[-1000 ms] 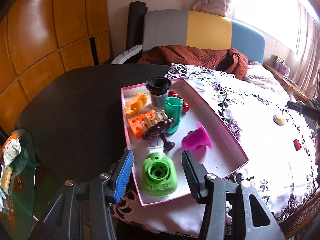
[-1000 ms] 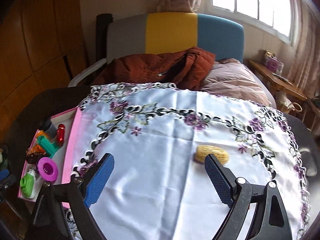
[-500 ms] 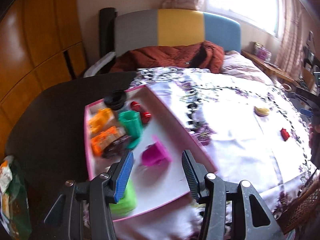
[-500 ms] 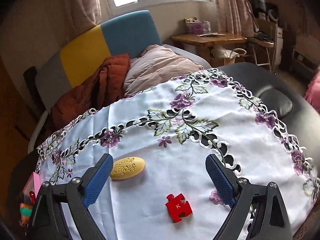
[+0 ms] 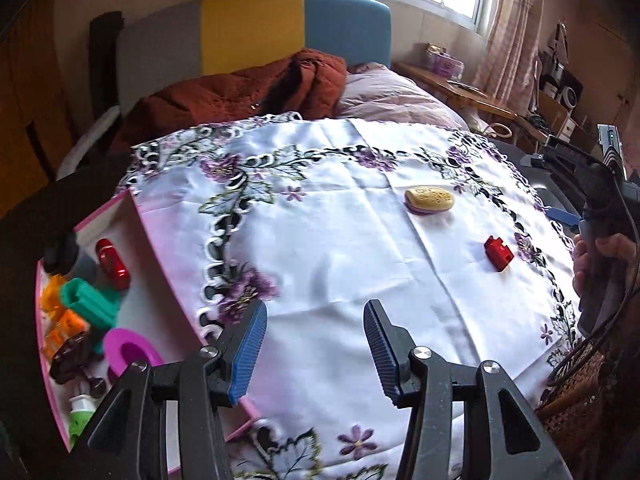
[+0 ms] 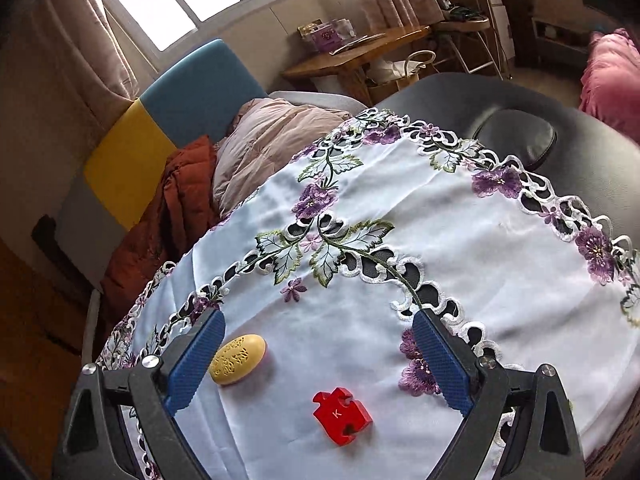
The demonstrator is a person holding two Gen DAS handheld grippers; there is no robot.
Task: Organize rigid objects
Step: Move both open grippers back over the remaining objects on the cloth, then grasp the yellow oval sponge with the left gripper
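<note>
The embroidered white cloth (image 5: 340, 240) covers the counter and carries 2 loose pieces; the pink tray (image 5: 160, 248) lies at its edge, to the left of the left hand-held gripper (image 5: 314, 344), already holding a red capsule (image 5: 112, 262), a teal block (image 5: 86, 304), a magenta cup (image 5: 128, 350) and several orange and green pieces.

The step in hand looks like collecting the last loose pieces with the right hand-held gripper (image 6: 316, 360). To do it well, the person would likely centre the pads over 1 piece only, come down so both blue pads straddle it, and avoid pinching the cloth, which could drag and shift the other piece.

The yellow oval piece (image 6: 238, 359) lies just beside the right hand-held gripper's left pad, apart from it as far as the wrist view shows. The red puzzle piece (image 6: 342, 414), marked K, lies flat between the pads and nearer the camera.

Both hand-held grippers are empty: the right stands wide apart, the left partly apart, hovering above bare cloth and touching nothing.
</note>
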